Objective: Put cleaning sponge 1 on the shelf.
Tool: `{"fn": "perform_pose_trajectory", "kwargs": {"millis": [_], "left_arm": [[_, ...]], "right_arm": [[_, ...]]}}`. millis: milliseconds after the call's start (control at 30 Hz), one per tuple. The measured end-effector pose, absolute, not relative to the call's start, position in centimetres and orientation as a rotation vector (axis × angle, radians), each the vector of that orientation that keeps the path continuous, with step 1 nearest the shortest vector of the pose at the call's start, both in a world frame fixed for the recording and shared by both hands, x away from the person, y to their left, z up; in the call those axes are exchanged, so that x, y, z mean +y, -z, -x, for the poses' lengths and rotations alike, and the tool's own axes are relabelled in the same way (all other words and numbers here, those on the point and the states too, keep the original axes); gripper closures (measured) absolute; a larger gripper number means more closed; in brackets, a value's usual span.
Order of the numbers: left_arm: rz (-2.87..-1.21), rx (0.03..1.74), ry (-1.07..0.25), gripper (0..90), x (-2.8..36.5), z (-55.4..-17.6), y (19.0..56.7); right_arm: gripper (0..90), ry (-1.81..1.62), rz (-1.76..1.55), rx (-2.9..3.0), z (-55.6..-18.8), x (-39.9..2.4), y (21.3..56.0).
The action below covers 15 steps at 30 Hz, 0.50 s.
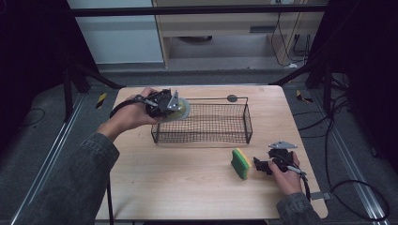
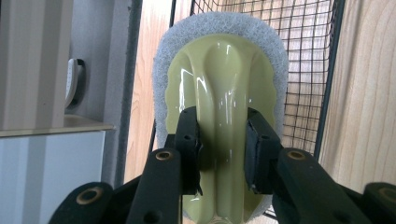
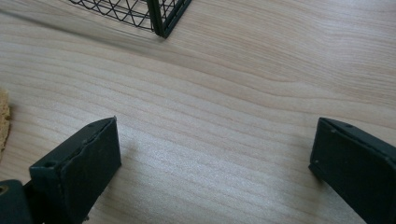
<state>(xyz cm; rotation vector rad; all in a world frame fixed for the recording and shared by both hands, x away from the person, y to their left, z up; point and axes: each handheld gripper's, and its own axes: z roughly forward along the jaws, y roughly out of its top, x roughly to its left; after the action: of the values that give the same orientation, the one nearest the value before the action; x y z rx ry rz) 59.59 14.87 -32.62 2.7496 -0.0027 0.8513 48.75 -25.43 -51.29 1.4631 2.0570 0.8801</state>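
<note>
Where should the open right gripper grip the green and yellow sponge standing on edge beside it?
Across its two broad faces, coming level from the right gripper side. The sponge stands on its narrow edge on the table, so the flat green and yellow faces are upright and should fit between the open jaws.

The high view is pretty dim and soft, with the room going near black at both sides while the wooden table [image 1: 197, 187] catches a pale even light from above and shadows stay faint. In the left gripper view it's brighter, with white glare streaks down the glossy green handle of the scrubber [image 2: 224, 93], and the black jaws at the bottom look a bit blurry. The right gripper view is evenly lit and sharp on the wood grain, with just a soft shadow beside the left-hand jaw.
</note>
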Motion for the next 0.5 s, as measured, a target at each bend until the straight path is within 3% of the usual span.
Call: {"fn": "perform_pose_trajectory", "kwargs": {"millis": [500], "left_arm": [[-2.791, -0.036, -0.829, 70.3, 14.13, -59.78, 33.65]], "right_arm": [[1.9, -0.879, -1.463, 2.057, -48.74, -25.43, 51.29]]}}
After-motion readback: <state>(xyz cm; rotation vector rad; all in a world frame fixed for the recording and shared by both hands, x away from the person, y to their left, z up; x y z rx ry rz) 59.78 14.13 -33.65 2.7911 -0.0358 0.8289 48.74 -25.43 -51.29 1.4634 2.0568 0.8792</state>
